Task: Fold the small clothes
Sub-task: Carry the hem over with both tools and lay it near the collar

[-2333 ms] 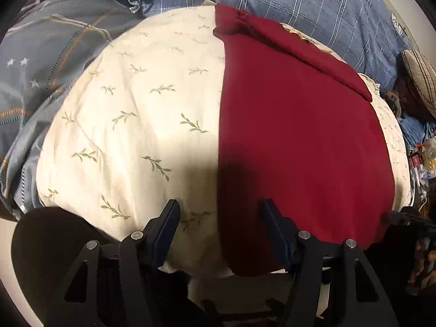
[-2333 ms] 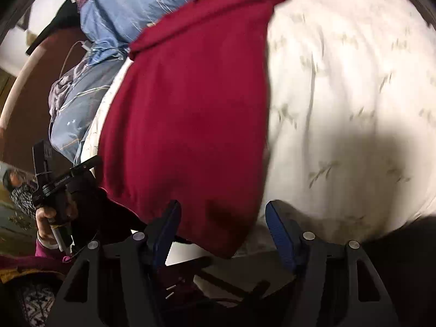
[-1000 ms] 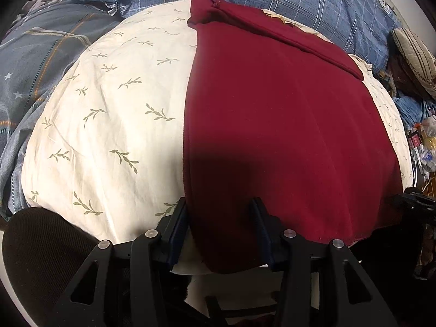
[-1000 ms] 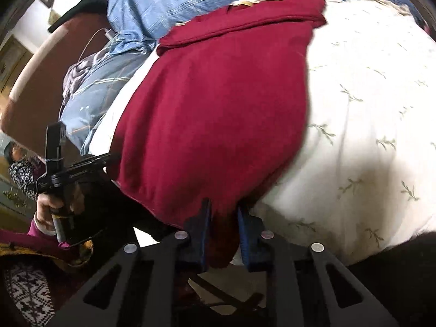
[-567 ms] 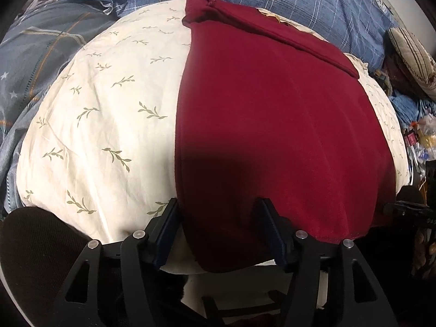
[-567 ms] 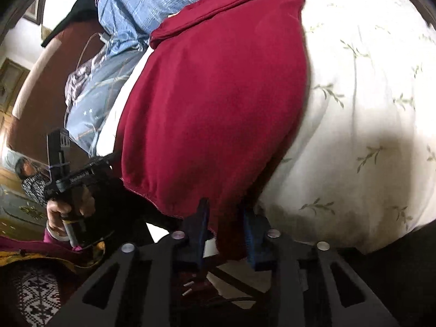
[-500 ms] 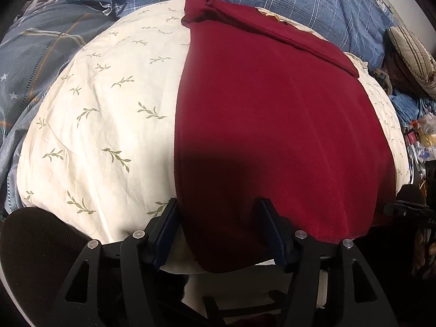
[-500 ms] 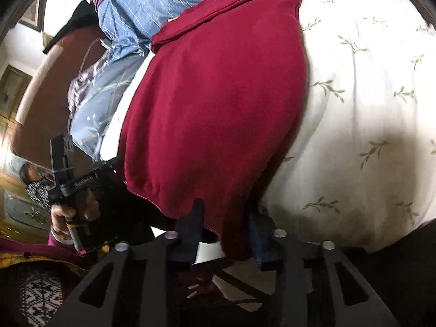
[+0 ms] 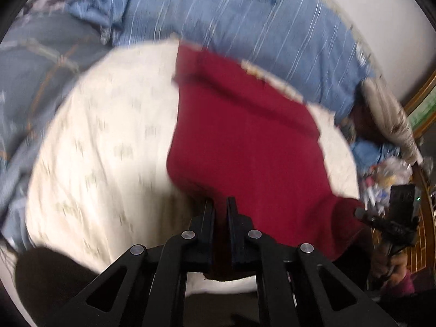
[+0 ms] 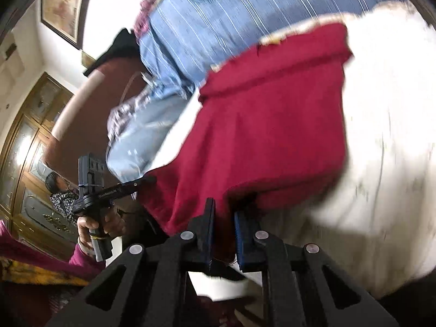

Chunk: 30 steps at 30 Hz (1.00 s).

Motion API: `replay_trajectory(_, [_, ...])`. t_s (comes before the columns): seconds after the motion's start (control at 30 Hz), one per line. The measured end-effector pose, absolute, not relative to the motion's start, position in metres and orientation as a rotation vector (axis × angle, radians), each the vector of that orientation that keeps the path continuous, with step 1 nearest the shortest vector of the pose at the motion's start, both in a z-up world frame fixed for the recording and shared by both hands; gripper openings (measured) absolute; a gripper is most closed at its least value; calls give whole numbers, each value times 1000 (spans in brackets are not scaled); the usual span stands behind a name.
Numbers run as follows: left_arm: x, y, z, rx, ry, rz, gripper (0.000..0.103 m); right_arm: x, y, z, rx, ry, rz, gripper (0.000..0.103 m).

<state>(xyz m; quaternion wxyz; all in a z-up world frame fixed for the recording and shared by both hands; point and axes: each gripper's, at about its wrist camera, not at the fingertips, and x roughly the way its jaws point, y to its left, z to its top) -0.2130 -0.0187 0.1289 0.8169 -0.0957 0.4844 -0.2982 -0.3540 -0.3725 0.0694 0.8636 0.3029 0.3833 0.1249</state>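
Hem corners of the dark red garment (image 9: pixel 245 147) sit clamped in both the left gripper (image 9: pixel 220 204) and right gripper (image 10: pixel 224 207), whose jaws are closed on it at bottom centre, its length running away toward the top of each frame over the cream leaf-print pillow (image 9: pixel 103 147).

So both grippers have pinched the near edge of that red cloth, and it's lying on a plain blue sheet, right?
Not quite. The left gripper and right gripper are both shut on the near edge of the red cloth, but it lies on a cream sheet with small leaf sprigs, as the left wrist view shows. The blue bedding is farther back.
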Motion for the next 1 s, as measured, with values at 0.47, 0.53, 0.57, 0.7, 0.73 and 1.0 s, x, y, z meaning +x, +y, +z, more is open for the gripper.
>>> replay_trajectory(0.47, [-135, -80, 176, -157, 779, -582, 3, -253, -442, 127, 482, 564, 13, 6])
replay_trajectory(0.53, [-124, -90, 165, -153, 808, -559, 2, -241, -450, 124, 510, 599, 5, 6])
replay_trajectory(0.57, [-118, -92, 161, -159, 834, -554, 2, -237, -453, 121, 554, 640, 23, 10])
replay_trajectory(0.7, [-130, -88, 156, -131, 842, -603, 6, -246, -433, 111, 499, 757, 130, 25])
replay_trajectory(0.73, [-133, -86, 153, -114, 850, -598, 9, -250, -424, 107, 460, 791, 157, 44])
replay_trajectory(1.0, [-166, -38, 111, -115, 1022, -522, 40, -267, -378, 81, 311, 868, 200, 72])
